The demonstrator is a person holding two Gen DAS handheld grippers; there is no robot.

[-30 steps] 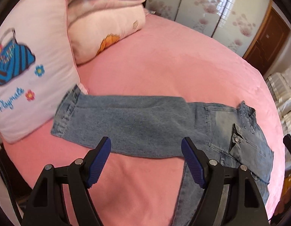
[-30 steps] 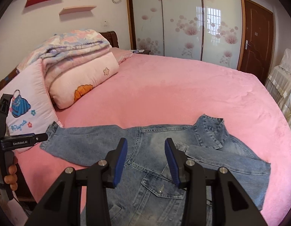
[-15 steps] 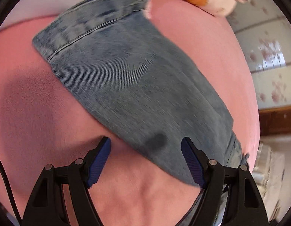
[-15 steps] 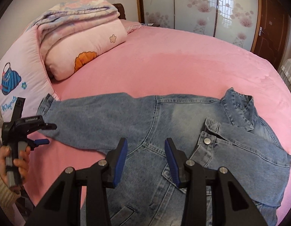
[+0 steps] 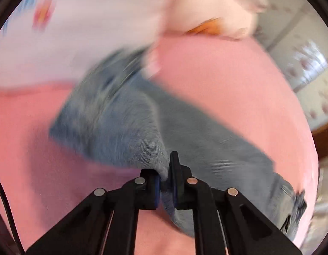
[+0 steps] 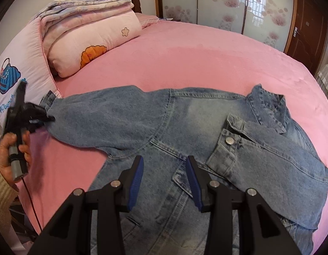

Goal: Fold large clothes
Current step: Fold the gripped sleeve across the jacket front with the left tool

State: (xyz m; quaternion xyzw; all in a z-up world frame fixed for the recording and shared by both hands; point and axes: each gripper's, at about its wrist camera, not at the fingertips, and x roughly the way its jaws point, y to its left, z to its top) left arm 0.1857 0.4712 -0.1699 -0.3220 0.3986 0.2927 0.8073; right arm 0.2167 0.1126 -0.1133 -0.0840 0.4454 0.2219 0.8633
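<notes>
Jacket [image 6: 185,127] flat on bed [image 6: 195,63] | left gripper [image 5: 165,182] clamped on sleeve [image 6: 95,114] near cuff | right gripper [image 6: 164,182] apart, above the jacket body | I judge denim heavy, stiff; grip seams.

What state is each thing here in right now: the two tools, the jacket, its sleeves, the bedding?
Left tool: shut on the outstretched sleeve's edge, near the cuff.
Right tool: open, above the jacket, holding nothing.
Denim jacket: spread flat on the pink bed.
Outstretched sleeve: stretched out toward the pillow, pinched up where it is gripped.
Other sleeve: folded across the jacket.
Quilt: folded, stacked by the pillow.
</notes>
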